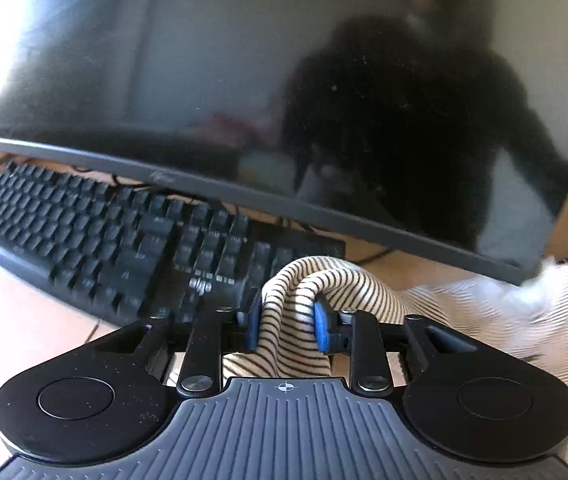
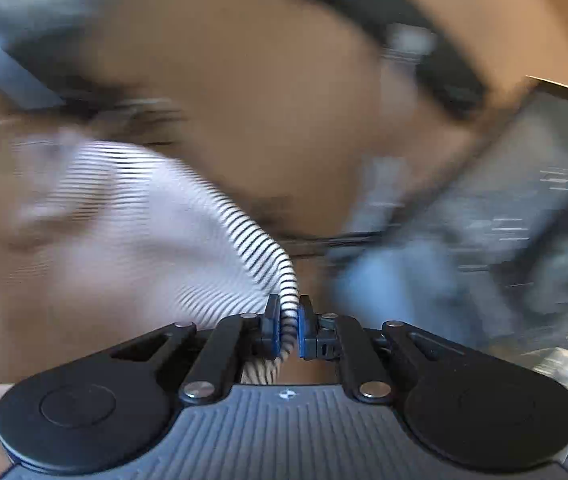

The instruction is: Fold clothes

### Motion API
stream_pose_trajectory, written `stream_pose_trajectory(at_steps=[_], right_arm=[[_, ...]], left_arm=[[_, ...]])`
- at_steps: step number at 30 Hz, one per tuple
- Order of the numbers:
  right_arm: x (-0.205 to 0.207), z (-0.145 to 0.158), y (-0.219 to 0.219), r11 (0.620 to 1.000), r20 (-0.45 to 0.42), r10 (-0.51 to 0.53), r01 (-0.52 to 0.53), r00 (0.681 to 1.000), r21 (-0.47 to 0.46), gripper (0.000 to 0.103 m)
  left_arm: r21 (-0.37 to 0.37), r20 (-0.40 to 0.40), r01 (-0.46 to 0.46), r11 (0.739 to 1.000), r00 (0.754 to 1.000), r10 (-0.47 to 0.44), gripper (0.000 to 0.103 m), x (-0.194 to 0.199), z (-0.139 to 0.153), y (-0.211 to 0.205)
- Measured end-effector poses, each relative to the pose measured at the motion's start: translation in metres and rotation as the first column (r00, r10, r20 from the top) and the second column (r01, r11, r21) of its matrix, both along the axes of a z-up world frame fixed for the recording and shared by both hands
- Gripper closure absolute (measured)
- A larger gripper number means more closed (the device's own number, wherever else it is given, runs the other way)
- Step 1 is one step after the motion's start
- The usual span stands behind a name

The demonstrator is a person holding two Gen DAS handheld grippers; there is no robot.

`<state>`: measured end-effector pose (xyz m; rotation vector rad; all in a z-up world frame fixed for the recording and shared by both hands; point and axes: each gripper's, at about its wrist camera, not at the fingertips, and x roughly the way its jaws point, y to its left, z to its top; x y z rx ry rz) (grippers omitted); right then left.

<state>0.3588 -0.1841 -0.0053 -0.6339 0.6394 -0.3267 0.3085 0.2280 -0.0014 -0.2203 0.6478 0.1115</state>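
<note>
A cream garment with thin dark stripes [image 1: 348,280] lies bunched on the wooden desk [image 1: 23,320], just in front of the monitor. My left gripper [image 1: 288,312] has a thick fold of it between its blue pads. The cloth fills the gap, touches both pads and drapes over the right finger. In the right wrist view the same striped garment [image 2: 155,220] stretches away to the left, blurred by motion. My right gripper [image 2: 288,320] is shut on a narrow rolled edge of it, with the pads almost together.
A black keyboard [image 1: 83,224] lies at the left under the lower edge of a dark monitor [image 1: 243,80], which fills the upper part of the left wrist view and reflects a person. Thin cables run behind the keyboard. Blurred dark objects [image 2: 524,220] stand to the right of the desk.
</note>
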Motion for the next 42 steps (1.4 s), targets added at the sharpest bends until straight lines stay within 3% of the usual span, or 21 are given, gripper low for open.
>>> stream_pose_trajectory(at_steps=[1,2,3,5,7,9,11,13,14,18,20,22,25,26,28,33,34,37,40,42], right_arm=[[0.009,0.005,-0.01,0.999,0.026,-0.048,0.049,0.998,-0.017,0.096],[0.017,0.009,-0.018,0.996,0.048,-0.087,0.089,0.995,-0.028,0.089],[0.02,0.012,-0.023,0.995,0.054,-0.1,0.101,0.994,-0.026,0.073],[0.018,0.016,-0.028,0.995,0.068,-0.103,0.103,0.992,-0.001,0.05],[0.008,0.016,-0.027,0.996,0.063,-0.074,0.07,0.995,0.057,0.049],[-0.006,0.009,-0.021,0.986,0.015,0.003,-0.005,1.0,0.165,0.05],[-0.018,-0.003,-0.013,0.957,-0.042,0.075,-0.06,0.996,0.284,0.051],[-0.029,-0.018,-0.005,0.909,-0.1,0.144,-0.092,0.984,0.406,0.062],[-0.033,-0.028,-0.002,0.883,-0.124,0.169,-0.094,0.978,0.459,0.068],[-0.046,-0.068,0.008,0.815,-0.227,0.194,-0.028,0.954,0.579,0.072],[-0.06,-0.072,0.007,0.8,-0.221,0.178,-0.01,0.959,0.6,0.072],[-0.075,-0.072,0.004,0.78,-0.23,0.168,0.013,0.959,0.626,0.072],[-0.101,-0.073,0.004,0.769,-0.24,0.188,0.009,0.952,0.64,0.071],[-0.108,-0.073,0.004,0.763,-0.246,0.195,0.011,0.949,0.646,0.071],[-0.123,-0.072,0.005,0.753,-0.259,0.211,0.012,0.943,0.658,0.071],[-0.157,-0.065,0.014,0.745,-0.315,0.274,0.006,0.909,0.666,0.07],[-0.162,-0.063,0.015,0.744,-0.32,0.283,0.004,0.904,0.669,0.07],[-0.158,-0.048,0.01,0.74,-0.276,0.274,-0.018,0.921,0.673,0.07],[-0.127,-0.037,0.011,0.794,-0.18,0.226,-0.074,0.957,0.604,0.07],[-0.1,-0.035,0.015,0.83,-0.126,0.2,-0.1,0.972,0.549,0.07]], left_arm=[[0.008,-0.013,-0.012,1.0,1.0,0.012,0.054,0.008,-0.002,0.001],[0.001,-0.027,-0.029,1.0,0.999,0.029,0.045,0.011,-0.004,0.003],[-0.005,-0.041,-0.047,0.999,0.998,0.047,0.042,0.014,-0.005,0.006],[-0.027,-0.06,-0.077,0.997,0.995,0.075,0.026,0.014,-0.006,0.012],[-0.059,-0.069,-0.1,0.993,0.993,0.096,0.023,0.005,-0.004,0.017],[-0.077,-0.063,-0.068,0.995,0.996,0.063,0.021,-0.009,0.001,0.012],[-0.111,-0.063,-0.002,0.994,0.998,-0.006,0.019,-0.02,0.005,0.0],[-0.187,-0.064,0.117,0.975,0.989,-0.131,0.019,-0.027,0.002,-0.019],[-0.213,-0.063,0.175,0.961,0.979,-0.192,0.019,-0.03,0.0,-0.033],[-0.269,-0.056,0.387,0.882,0.908,-0.416,0.019,-0.042,-0.007,-0.089],[-0.268,-0.062,0.48,0.835,0.857,-0.512,0.014,-0.048,-0.013,-0.114],[-0.272,-0.091,0.521,0.809,0.823,-0.561,0.013,-0.05,-0.026,-0.128],[-0.315,-0.19,0.495,0.81,0.803,-0.565,0.014,-0.056,-0.051,-0.134],[-0.313,-0.182,0.506,0.804,0.799,-0.573,0.014,-0.061,-0.053,-0.133],[-0.273,-0.214,0.549,0.79,0.766,-0.606,0.014,-0.076,-0.05,-0.135],[-0.287,-0.269,0.591,0.754,0.705,-0.656,0.014,-0.099,-0.045,-0.131],[-0.294,-0.25,0.602,0.742,0.701,-0.668,0.014,-0.102,-0.038,-0.13],[-0.244,-0.162,0.625,0.742,0.728,-0.666,0.012,-0.09,-0.015,-0.128],[-0.192,-0.119,0.601,0.776,0.77,-0.626,0.012,-0.061,-0.011,-0.132],[-0.202,-0.133,0.566,0.8,0.793,-0.595,0.012,-0.04,-0.019,-0.132]])
